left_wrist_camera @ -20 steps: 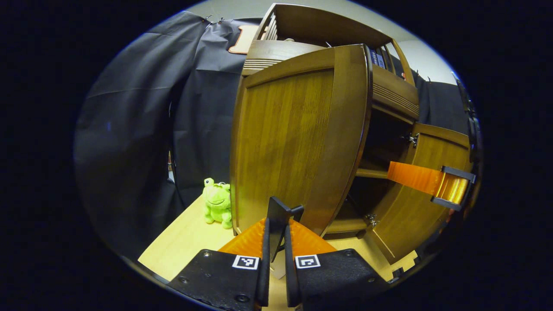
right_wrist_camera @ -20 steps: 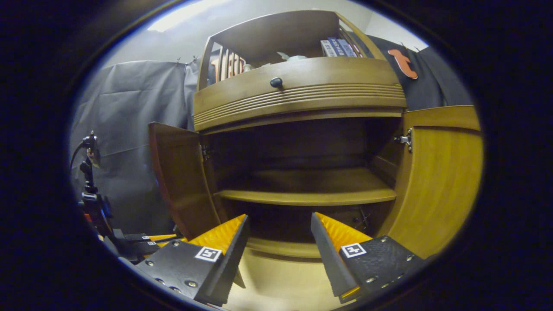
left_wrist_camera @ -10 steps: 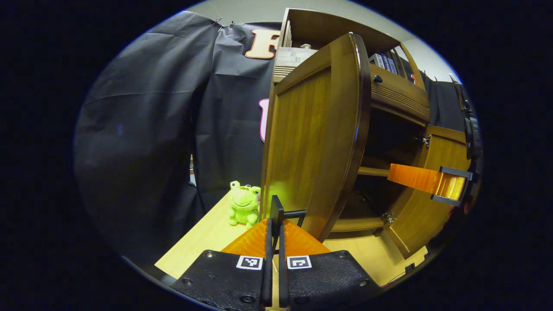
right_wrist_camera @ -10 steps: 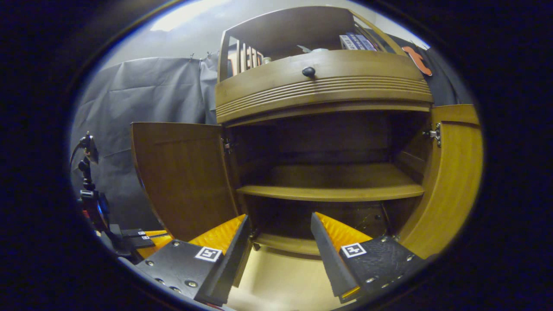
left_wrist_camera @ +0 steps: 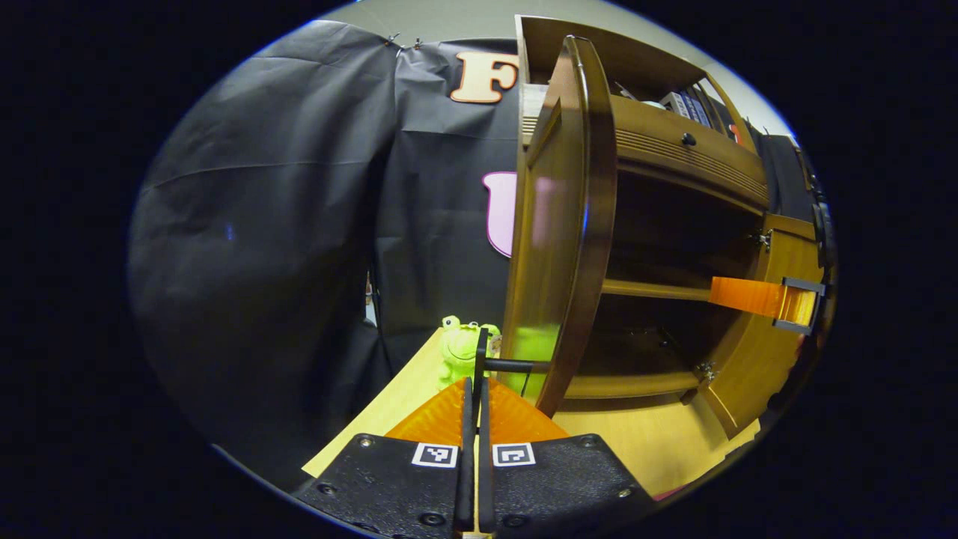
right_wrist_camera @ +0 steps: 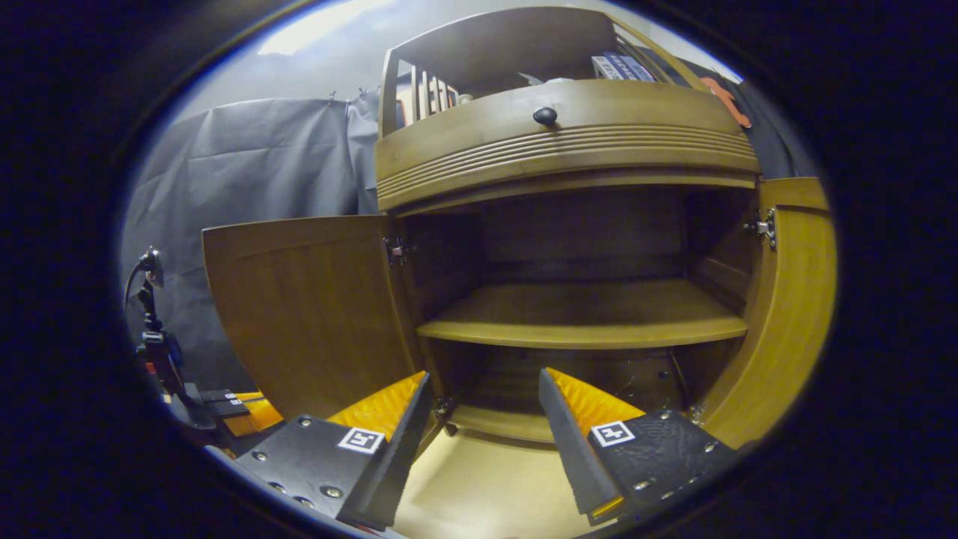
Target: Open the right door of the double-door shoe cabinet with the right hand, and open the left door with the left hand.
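Black cloth [left_wrist_camera: 284, 224] across left and centre of left gripper view, grey wall strip at top. Pale wood tabletop [left_wrist_camera: 644, 457] along bottom.

Cabinet [right_wrist_camera: 561, 150] upper centre of right gripper view, drawer knob [right_wrist_camera: 545, 115] on top band, books [right_wrist_camera: 621, 67] on top shelf. Left door [right_wrist_camera: 307, 307] swung wide, centre-left; right door [right_wrist_camera: 793, 314] open at right edge. Inner shelf [right_wrist_camera: 584, 322] bare, centre.

Left gripper view: left door [left_wrist_camera: 557, 224] seen nearly edge-on, centre. Left gripper [left_wrist_camera: 476, 389] bottom centre, fingers pressed together on thin dark door handle [left_wrist_camera: 509, 365] jutting from door's lower edge. Green frog toy [left_wrist_camera: 460, 350] on tabletop just behind handle, beside door, partly hidden by fingers.

Right gripper [right_wrist_camera: 485, 397] bottom centre of right gripper view, fingers spread wide, nothing held, in front of open cabinet. Same gripper [left_wrist_camera: 778, 303] at right edge of left gripper view, near right door. Nothing blocking cabinet opening.
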Motion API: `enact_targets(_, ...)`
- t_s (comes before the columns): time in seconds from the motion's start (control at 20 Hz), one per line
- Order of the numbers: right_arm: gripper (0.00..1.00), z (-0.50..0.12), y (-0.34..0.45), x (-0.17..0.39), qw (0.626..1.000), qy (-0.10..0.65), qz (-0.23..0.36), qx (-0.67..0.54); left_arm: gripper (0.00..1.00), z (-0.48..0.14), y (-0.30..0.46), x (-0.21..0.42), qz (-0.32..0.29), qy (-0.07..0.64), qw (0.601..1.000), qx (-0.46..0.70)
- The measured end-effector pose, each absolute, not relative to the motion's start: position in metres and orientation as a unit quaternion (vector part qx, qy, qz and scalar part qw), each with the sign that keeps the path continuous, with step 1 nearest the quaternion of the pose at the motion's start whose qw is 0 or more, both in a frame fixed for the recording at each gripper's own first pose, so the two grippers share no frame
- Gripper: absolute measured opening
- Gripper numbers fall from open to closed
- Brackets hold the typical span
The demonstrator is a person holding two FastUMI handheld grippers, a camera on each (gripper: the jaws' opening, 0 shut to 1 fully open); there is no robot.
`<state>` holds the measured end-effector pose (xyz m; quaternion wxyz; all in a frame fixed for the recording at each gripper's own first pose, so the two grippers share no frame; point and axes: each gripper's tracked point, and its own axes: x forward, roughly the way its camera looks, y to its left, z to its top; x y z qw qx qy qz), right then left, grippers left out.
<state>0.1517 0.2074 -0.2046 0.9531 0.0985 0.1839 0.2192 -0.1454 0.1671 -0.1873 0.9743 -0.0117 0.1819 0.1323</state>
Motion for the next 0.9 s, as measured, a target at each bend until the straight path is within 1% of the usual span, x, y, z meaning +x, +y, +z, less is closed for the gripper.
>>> enact_targets(0.05,0.85,-0.205,0.209,0.153,0.953,0.184,0.22,0.099,0.03,-0.187,0.169,-0.147,0.133,0.183,0.974,-0.022)
enact_targets(0.1,0.85,-0.206,0.209,0.155,0.952,0.185,0.221,0.099,0.0,-0.188,0.171,-0.147,0.134,0.183,0.974,-0.028)
enact_targets(0.15,0.85,-0.206,0.211,0.156,0.952,0.186,0.222,0.1,0.04,-0.187,0.171,-0.147,0.133,0.182,0.974,-0.028)
enact_targets(0.2,0.85,-0.207,0.212,0.157,0.952,0.186,0.223,0.1,0.0,-0.188,0.172,-0.149,0.133,0.184,0.974,-0.024)
enact_targets(0.25,0.85,-0.208,0.213,0.157,0.951,0.187,0.224,0.101,0.04,-0.187,0.174,-0.15,0.134,0.184,0.973,-0.022)
enact_targets(0.3,0.85,-0.209,0.214,0.157,0.951,0.188,0.225,0.101,0.04,-0.184,0.177,-0.152,0.138,0.183,0.973,-0.021)
enact_targets(0.35,0.85,-0.21,0.216,0.156,0.95,0.19,0.227,0.101,0.03,-0.181,0.181,-0.155,0.146,0.181,0.972,-0.018)
enact_targets(0.4,0.85,-0.21,0.217,0.156,0.949,0.19,0.229,0.101,0.01,-0.18,0.188,-0.159,0.156,0.18,0.971,-0.016)
enact_targets(0.65,0.85,-0.21,0.227,0.158,0.946,0.188,0.244,0.098,0.01,-0.169,0.204,-0.176,0.185,0.17,0.967,-0.041)
enact_targets(0.75,0.85,-0.209,0.228,0.16,0.946,0.184,0.248,0.096,0.01,-0.154,0.206,-0.181,0.199,0.157,0.967,-0.038)
enact_targets(0.9,0.85,-0.208,0.228,0.163,0.947,0.181,0.25,0.091,0.01,-0.112,0.21,-0.18,0.222,0.116,0.968,-0.023)
